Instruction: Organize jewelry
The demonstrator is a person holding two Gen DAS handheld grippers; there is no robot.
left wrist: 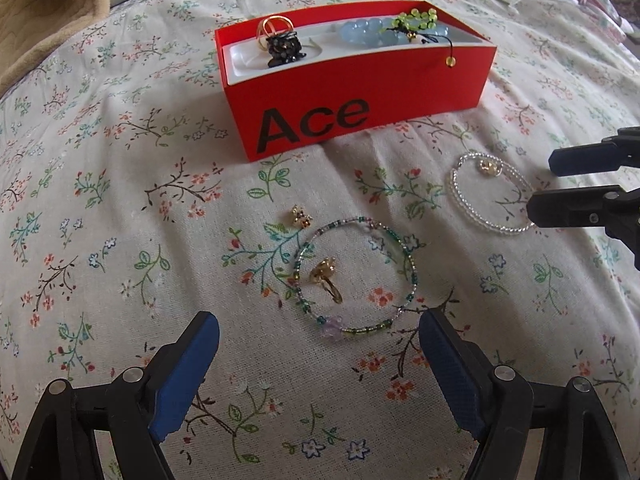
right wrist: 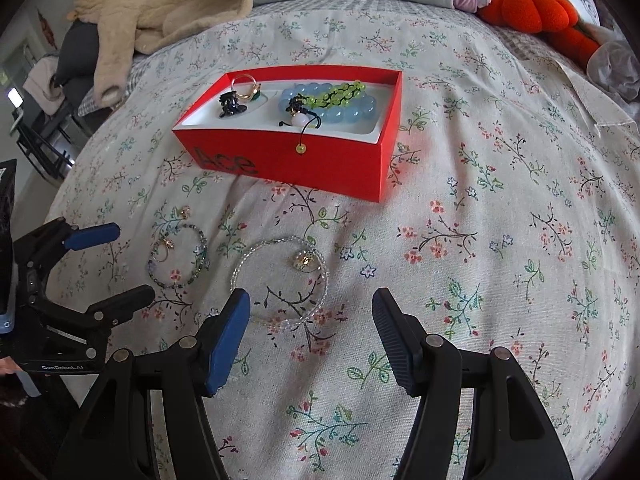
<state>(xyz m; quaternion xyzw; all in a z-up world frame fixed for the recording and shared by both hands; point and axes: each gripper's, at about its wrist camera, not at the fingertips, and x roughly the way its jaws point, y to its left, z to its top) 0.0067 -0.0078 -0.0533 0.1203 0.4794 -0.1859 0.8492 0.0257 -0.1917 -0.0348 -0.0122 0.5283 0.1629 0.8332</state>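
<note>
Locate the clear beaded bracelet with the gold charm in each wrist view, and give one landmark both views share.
Left wrist view: the clear beaded bracelet lies at right of centre on the bedspread, beside the right gripper.
Right wrist view: the same bracelet lies low, left of centre, just ahead of the open jaws.
Shared landmark: the red Ace box, beyond the bracelet in both.
</note>
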